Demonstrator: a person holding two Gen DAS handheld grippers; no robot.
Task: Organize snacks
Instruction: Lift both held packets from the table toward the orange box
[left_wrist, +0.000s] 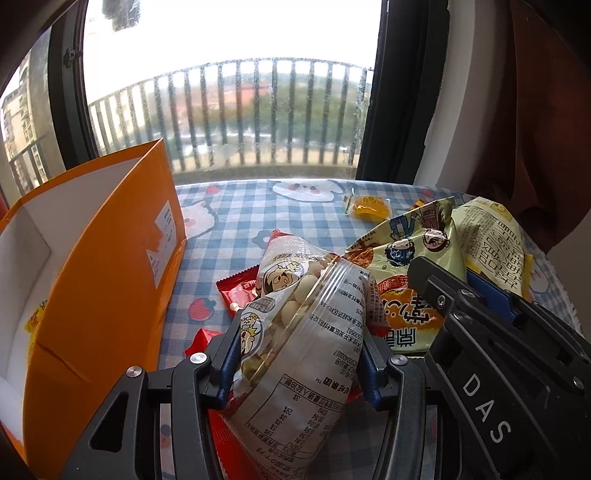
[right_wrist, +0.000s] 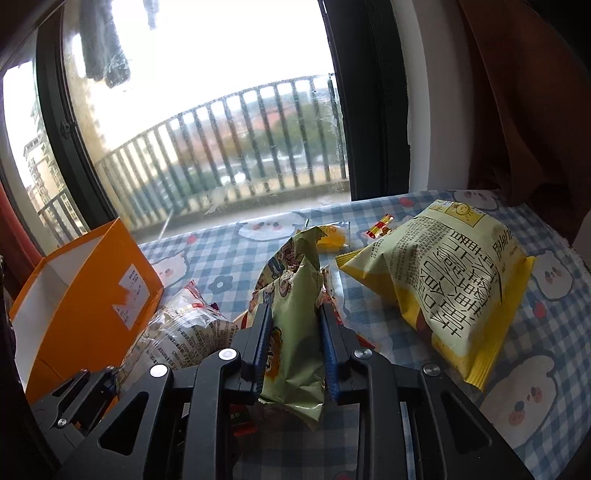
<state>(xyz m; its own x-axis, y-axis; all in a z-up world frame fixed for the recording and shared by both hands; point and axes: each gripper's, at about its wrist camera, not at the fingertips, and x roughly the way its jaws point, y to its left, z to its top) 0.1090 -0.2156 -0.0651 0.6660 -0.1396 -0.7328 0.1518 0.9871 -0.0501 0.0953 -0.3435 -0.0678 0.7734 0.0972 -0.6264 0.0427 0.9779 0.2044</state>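
Observation:
My left gripper (left_wrist: 297, 354) is shut on a clear bag of white round snacks (left_wrist: 295, 332), held just right of the open orange box (left_wrist: 107, 280). My right gripper (right_wrist: 293, 343) is shut on a crumpled green cartoon snack bag (right_wrist: 295, 314); that bag also shows in the left wrist view (left_wrist: 410, 258), with the right gripper's body (left_wrist: 498, 350) beside it. The clear bag also shows in the right wrist view (right_wrist: 184, 328), next to the orange box (right_wrist: 85, 306).
A large yellow-green chip bag (right_wrist: 454, 280) lies to the right on the blue checked tablecloth (right_wrist: 535, 387). A small yellow packet (left_wrist: 369, 208) and a red-yellow candy (right_wrist: 380, 227) lie near the window. Red packets (left_wrist: 236, 291) lie under the clear bag.

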